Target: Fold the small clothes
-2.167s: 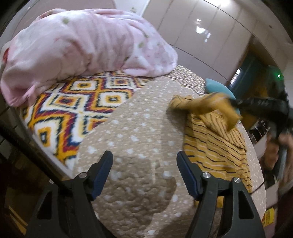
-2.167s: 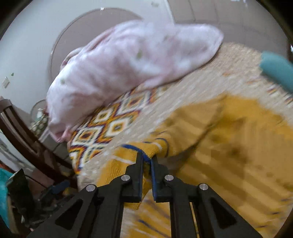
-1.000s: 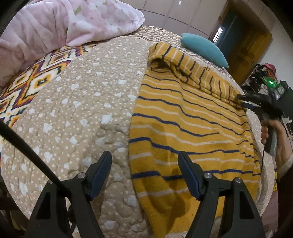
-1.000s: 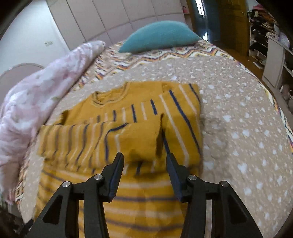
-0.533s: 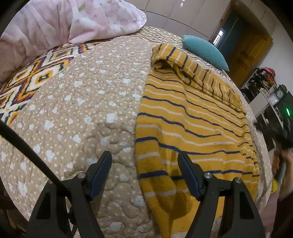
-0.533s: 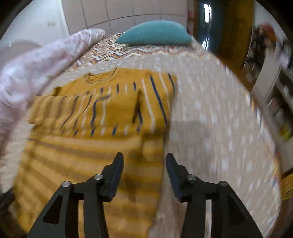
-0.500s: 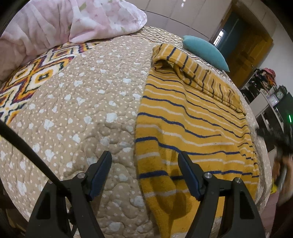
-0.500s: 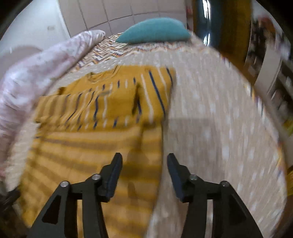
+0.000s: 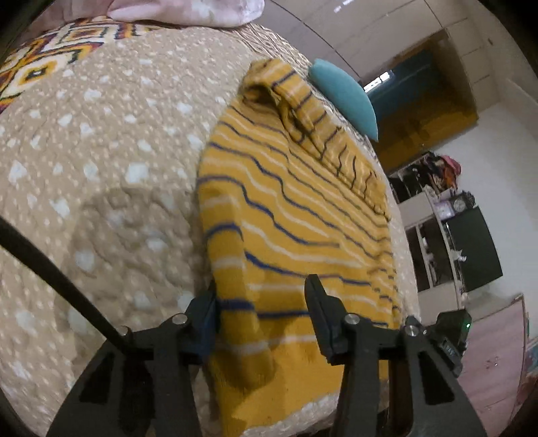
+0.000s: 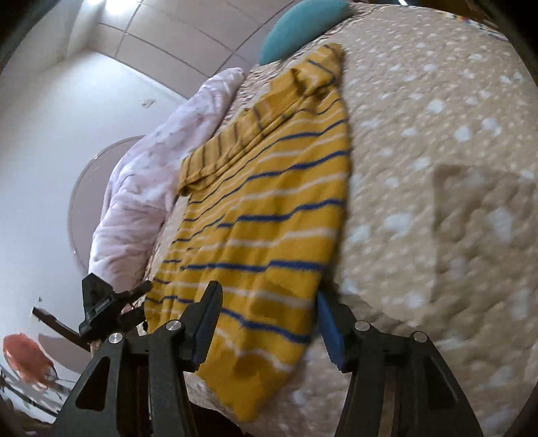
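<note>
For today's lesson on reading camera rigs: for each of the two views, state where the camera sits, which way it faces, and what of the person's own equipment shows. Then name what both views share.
Left wrist: sits behind the left gripper, low at the bed's near edge, facing along the striped yellow sweater toward the teal pillow; its open fingers straddle the hem's left corner.
Right wrist: sits behind the right gripper, open over the hem's right corner, facing the same way; the left gripper appears at its left.
Shared: sweater, pillow, pink blanket, dotted quilt.

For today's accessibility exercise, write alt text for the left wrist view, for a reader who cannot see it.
A yellow striped sweater lies flat on a beige dotted quilt, its bottom hem between the open jaws of the left gripper. A teal pillow lies beyond the sweater's collar end, and a pink blanket lies at the top edge.
</note>
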{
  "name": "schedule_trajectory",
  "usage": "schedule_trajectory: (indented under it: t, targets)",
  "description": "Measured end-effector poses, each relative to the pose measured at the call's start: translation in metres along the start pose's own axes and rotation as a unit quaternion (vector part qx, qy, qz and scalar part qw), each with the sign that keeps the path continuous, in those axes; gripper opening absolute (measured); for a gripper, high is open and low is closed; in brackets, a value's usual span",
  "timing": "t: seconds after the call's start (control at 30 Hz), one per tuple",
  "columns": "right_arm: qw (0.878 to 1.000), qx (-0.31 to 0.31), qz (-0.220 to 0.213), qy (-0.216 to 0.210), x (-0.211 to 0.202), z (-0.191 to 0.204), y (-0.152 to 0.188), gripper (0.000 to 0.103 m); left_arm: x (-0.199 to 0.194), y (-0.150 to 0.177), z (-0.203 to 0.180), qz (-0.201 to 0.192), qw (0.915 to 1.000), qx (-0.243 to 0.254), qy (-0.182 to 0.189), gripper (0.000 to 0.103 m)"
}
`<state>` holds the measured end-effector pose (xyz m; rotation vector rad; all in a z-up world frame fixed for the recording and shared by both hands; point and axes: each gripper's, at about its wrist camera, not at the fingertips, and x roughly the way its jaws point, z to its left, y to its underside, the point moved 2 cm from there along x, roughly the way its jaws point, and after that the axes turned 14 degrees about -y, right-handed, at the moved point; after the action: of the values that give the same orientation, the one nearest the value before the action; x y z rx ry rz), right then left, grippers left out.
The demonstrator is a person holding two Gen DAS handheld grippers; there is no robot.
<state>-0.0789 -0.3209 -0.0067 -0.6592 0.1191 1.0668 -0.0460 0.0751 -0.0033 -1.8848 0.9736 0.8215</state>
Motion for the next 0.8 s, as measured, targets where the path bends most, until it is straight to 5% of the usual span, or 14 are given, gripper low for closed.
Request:
schedule_trajectory:
  t: [0.27, 0.43, 0.47, 0.5, 0.53, 0.6, 0.8]
  targets:
    - [0.999, -0.004, -0.006, -0.039, 0.021, 0.014, 0.021, 0.060, -0.002, 0.027, -0.016, -0.032, 0.9981, 0.038, -0.037, 0.046]
    - [1.000, -0.020, -0.011, -0.017, 0.033, 0.025, 0.033, 0.059, -0.003, 0.032, -0.022, -0.034, 0.9957, 0.052, -0.069, 0.046]
    - [1.000, -0.020, -0.011, -0.012, 0.036, 0.025, 0.032, 0.055, -0.004, 0.031, -0.022, -0.032, 0.9952, 0.049, -0.078, 0.036]
    - [1.000, -0.019, -0.010, -0.006, 0.038, 0.024, 0.031, 0.046, -0.003, 0.029, -0.022, -0.030, 0.9944, 0.047, -0.090, 0.013]
    - [1.000, -0.016, -0.009, 0.008, 0.043, 0.022, 0.029, 0.040, 0.000, 0.027, -0.021, -0.025, 0.9934, 0.046, -0.102, 0.010]
    - [1.000, -0.004, -0.006, 0.016, 0.047, 0.017, 0.027, 0.016, -0.001, 0.023, -0.017, -0.015, 0.9949, 0.030, -0.095, 0.009]
    - [0.999, 0.027, 0.002, -0.039, 0.025, 0.013, 0.034, 0.012, -0.039, 0.038, -0.020, -0.043, 0.9937, 0.045, -0.093, 0.009]
